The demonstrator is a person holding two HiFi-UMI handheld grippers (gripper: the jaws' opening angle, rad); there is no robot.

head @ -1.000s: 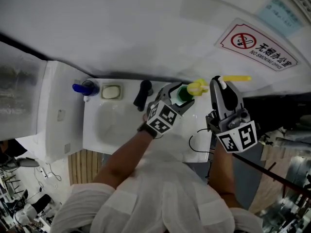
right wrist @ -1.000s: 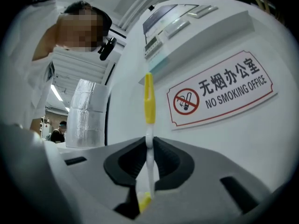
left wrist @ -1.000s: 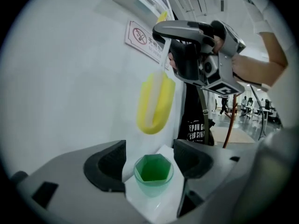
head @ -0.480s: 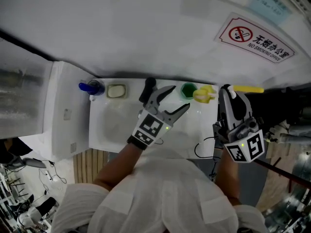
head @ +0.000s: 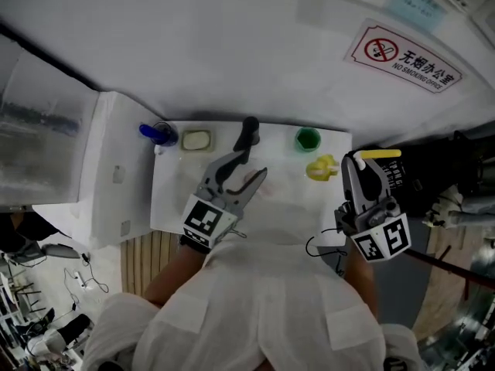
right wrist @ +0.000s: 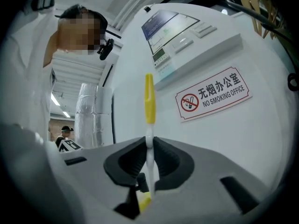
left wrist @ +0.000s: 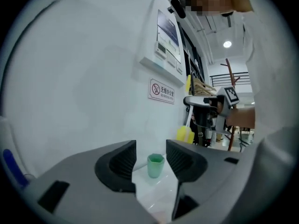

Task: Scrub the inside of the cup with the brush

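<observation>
Head view looks steeply down; both gripper views face level, sharing the no-smoking sign [head: 402,54].

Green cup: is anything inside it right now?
Nothing shows inside the green cup; the brush is clamped in the right gripper, away from it. The cup's bottom is too small to make out.

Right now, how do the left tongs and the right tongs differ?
Grip: the left tongs hold nothing, while the right tongs are shut on the brush handle.
Gap: the left tongs stand apart, though they have just been closing; the right tongs pinch tight.
Aim: the left tongs look toward the green cup, which stands free beyond them; the right tongs point the brush handle away from it.
Shared: neither touches the cup.
</observation>
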